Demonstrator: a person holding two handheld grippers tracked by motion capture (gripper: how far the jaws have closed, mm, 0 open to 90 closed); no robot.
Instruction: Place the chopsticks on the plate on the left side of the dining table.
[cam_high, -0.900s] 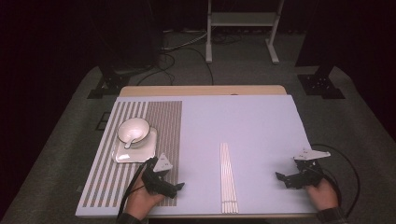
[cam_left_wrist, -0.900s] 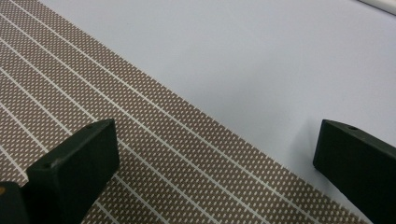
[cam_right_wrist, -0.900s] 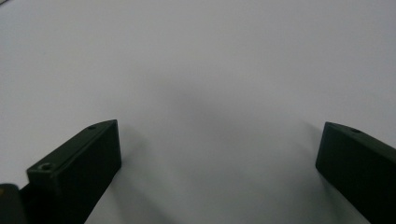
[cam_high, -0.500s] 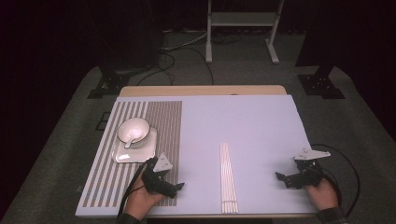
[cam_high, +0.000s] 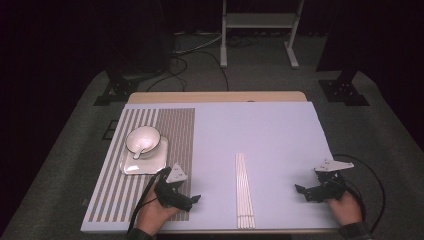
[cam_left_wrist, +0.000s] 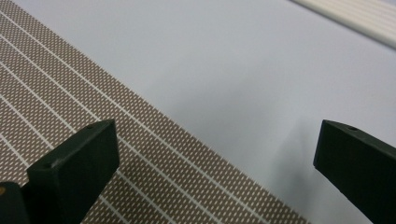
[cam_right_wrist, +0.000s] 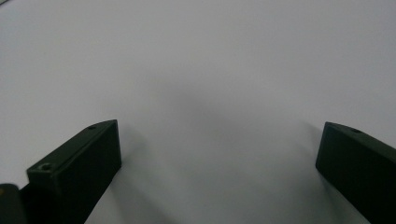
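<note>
At the far left of the table (cam_high: 260, 125) lies a brown woven placemat (cam_high: 175, 125) crossed by thin pale stripes, its weave a fine dotted mesh in the left gripper view (cam_left_wrist: 70, 107); on it sits a square white plate (cam_high: 131, 164) with rounded corners, glossy, bearing a round white bowl (cam_high: 143, 138) with a white spoon (cam_high: 138, 150) leaning inside. Just right of the plate, at the mat's near right edge, the left gripper (cam_high: 192, 199) rests low with its black, blocky jaws spread wide and nothing between them (cam_left_wrist: 210, 154); its tips point toward a flat bundle of slim white sticks (cam_high: 244, 190) lying lengthwise on the smooth pale lavender cloth, near but apart. Far right, the right gripper (cam_high: 301, 191) likewise stands spread and empty over bare matte cloth (cam_right_wrist: 210, 154).
</note>
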